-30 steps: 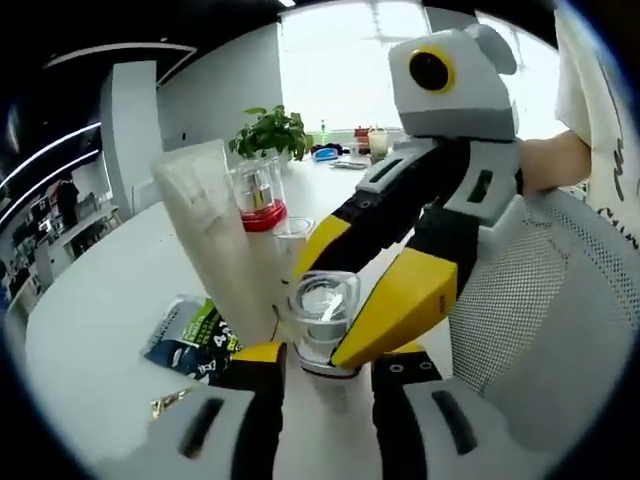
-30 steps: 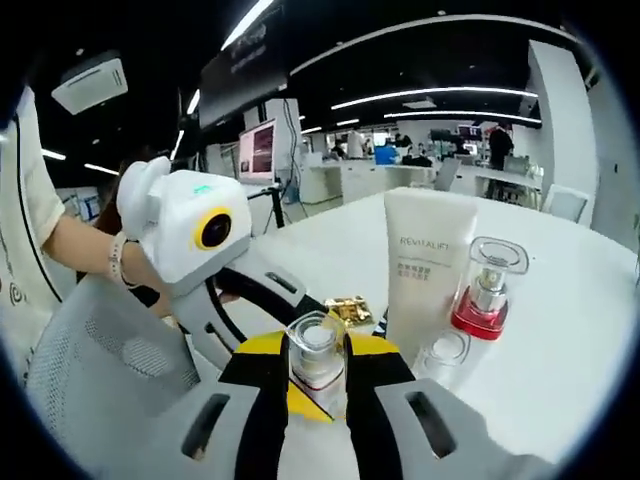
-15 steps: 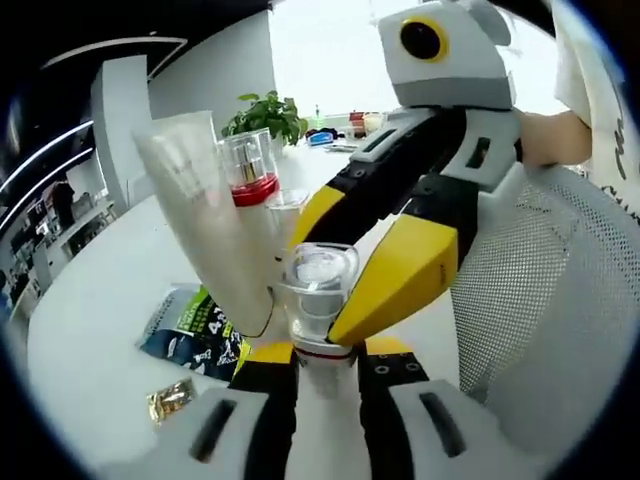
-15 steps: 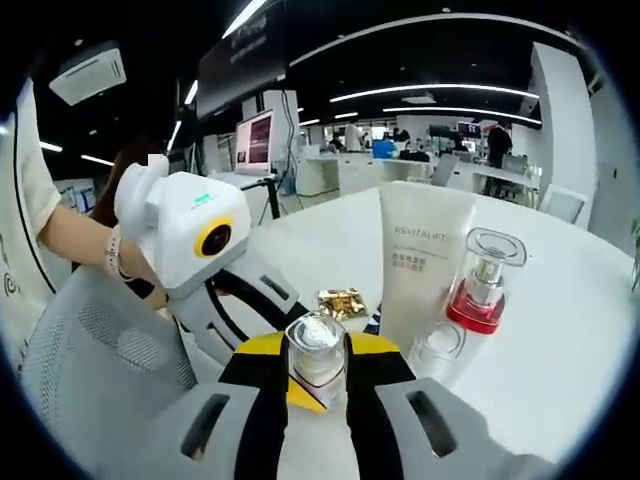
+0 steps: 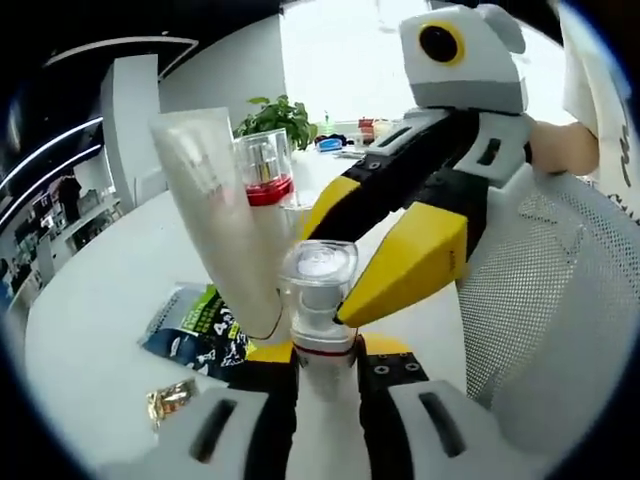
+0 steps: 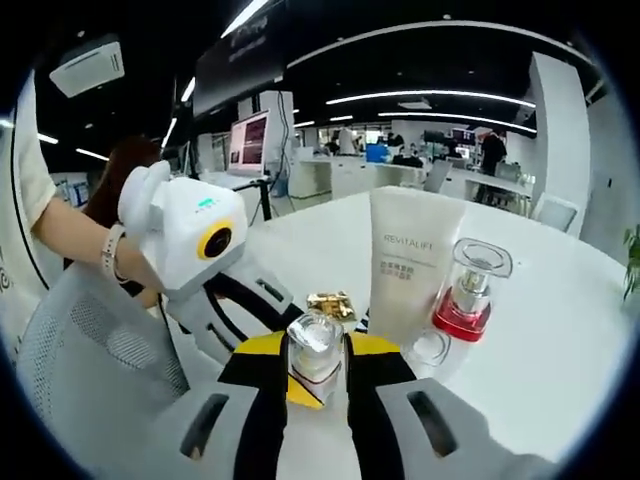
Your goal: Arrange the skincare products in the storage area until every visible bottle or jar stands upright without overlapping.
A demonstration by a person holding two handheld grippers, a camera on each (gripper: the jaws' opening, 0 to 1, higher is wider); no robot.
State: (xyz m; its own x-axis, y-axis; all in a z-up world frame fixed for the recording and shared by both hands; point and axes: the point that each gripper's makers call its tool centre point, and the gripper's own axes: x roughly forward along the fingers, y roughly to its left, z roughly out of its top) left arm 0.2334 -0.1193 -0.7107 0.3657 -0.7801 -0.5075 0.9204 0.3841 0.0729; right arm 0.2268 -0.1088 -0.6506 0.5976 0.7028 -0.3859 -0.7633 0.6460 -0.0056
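Both grippers close on one small clear bottle [image 5: 318, 300] with a clear faceted cap. In the left gripper view the left gripper [image 5: 322, 362] clamps its lower body between the black-and-yellow jaws, while the right gripper [image 5: 345, 255] comes in from the right and pinches the cap end with its yellow tips. In the right gripper view the same bottle [image 6: 315, 352] sits between the right gripper's [image 6: 316, 372] own jaws, with the left gripper [image 6: 262, 335] reaching in from the left beneath it. The bottle's long axis runs upright in both views, cap uppermost, a thin red band at the base of the neck.

Just beyond the left gripper's tips and a little left stands a white tube [image 5: 222, 220], broad crimped end up, narrow cap end down on the white table [image 5: 100, 290], leaning slightly. In the right gripper view the tube [image 6: 411, 265] reads "REVITALIFT", with smaller print below too fine to read. Touching or just beside it stands a red-collared pump bottle [image 6: 469, 290] under a clear overcap, upright. A small clear cup [image 6: 430, 347] sits at the tube's foot. A dark and green printed sachet [image 5: 198, 328] lies flat left of the left gripper, its lettering unreadable, and a crumpled gold wrapper [image 5: 170, 399] lies nearer still. A potted plant [image 5: 272, 113] stands far beyond the tube. A white mesh chair back [image 5: 545, 300] fills the right side.
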